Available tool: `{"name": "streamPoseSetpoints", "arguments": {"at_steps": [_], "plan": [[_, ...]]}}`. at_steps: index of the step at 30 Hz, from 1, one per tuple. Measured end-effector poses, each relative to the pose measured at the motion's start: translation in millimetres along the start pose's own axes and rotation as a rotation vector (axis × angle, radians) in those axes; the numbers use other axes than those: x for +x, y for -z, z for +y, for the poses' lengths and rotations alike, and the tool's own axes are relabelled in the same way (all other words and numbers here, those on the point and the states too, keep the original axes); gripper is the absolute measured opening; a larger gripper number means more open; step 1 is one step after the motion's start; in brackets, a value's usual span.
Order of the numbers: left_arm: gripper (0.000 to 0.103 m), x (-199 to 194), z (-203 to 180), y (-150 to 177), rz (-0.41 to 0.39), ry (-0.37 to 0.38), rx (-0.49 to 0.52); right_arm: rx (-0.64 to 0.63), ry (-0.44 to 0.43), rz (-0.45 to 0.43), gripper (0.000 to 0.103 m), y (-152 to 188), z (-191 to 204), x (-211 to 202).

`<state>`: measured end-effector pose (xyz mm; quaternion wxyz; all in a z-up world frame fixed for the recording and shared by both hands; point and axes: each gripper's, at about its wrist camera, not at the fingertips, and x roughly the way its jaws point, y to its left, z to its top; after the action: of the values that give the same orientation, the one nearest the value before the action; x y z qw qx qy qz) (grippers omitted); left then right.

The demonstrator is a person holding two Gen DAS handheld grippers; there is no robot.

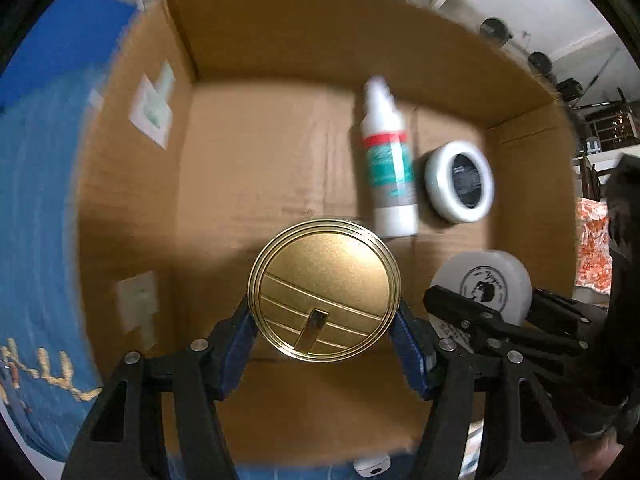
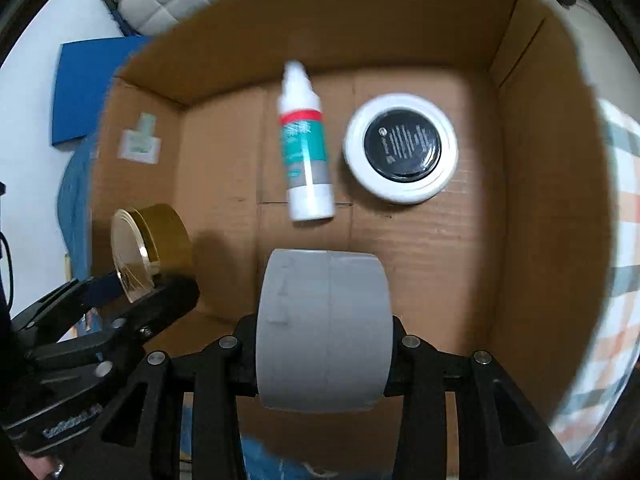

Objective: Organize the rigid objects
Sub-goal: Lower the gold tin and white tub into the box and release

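My left gripper is shut on a round gold tin, its blue pads pressing on the tin's sides, above an open cardboard box. Just to its right, my right gripper is shut on a white round container, which shows a printed face in the left wrist view. On the box floor lie a white spray bottle with a red and teal label and, beside it, a white jar with a black top. The right wrist view shows the bottle, the jar, the tin and the box.
The box's walls stand high on all sides, with paper labels stuck on the left wall. Blue fabric lies left of the box. A blue mat and a padded chair are behind it, and checked cloth is on the right.
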<state>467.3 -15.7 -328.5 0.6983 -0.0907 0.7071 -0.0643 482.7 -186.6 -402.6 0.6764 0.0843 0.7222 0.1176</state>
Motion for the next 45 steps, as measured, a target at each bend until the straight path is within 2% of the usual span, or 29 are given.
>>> {"name": "streamPoseSetpoints", "arguments": {"at_steps": [4, 8, 10, 11, 12, 21, 26, 30, 33, 37, 41, 45], "plan": [[0.061, 29.1, 13.9, -6.1, 0.062, 0.004, -0.033, -0.003, -0.017, 0.073, 0.042, -12.1, -11.9, 29.1], [0.062, 42.6, 17.8, -5.6, 0.093, -0.001, -0.021, 0.015, 0.004, 0.129, 0.043, -19.6, -23.6, 44.6], [0.062, 48.4, 19.4, -3.2, 0.11, -0.001, -0.017, 0.002, 0.035, 0.143, 0.059, -23.2, -22.9, 43.8], [0.062, 51.8, 20.5, -1.6, 0.124, -0.002, -0.02, -0.012, 0.069, 0.141, 0.08, -24.1, -21.2, 42.0], [0.062, 54.6, 21.9, -0.4, 0.13, -0.003, -0.021, -0.025, 0.095, 0.137, 0.085, -25.5, -20.2, 41.2], [0.061, 51.9, 18.2, 7.3, 0.15, -0.02, -0.002, -0.034, 0.192, 0.12, 0.085, -23.2, -14.6, 24.2], [0.061, 27.0, 6.1, 22.5, 0.112, -0.033, 0.005, -0.035, 0.202, 0.072, 0.085, -7.2, -8.1, 2.7], [0.062, 8.9, -3.7, 28.8, 0.051, -0.089, 0.036, -0.029, 0.235, 0.003, 0.086, 4.7, -0.4, -22.0], [0.066, -8.9, -7.0, 37.1, 0.003, -0.095, 0.035, 0.005, 0.25, -0.045, 0.092, 18.9, 2.9, -37.5], [0.081, -32.3, -9.2, 50.2, -0.053, -0.071, 0.024, -0.004, 0.298, -0.112, 0.092, 42.1, 11.6, -55.6], [0.096, -59.9, -14.3, 63.9, -0.122, -0.064, 0.025, -0.005, 0.32, -0.157, 0.103, 63.1, 17.3, -72.5], [0.099, -90.8, -12.0, 76.6, -0.206, -0.092, 0.038, -0.007, 0.355, -0.215, 0.103, 70.9, 23.5, -82.7]]}}
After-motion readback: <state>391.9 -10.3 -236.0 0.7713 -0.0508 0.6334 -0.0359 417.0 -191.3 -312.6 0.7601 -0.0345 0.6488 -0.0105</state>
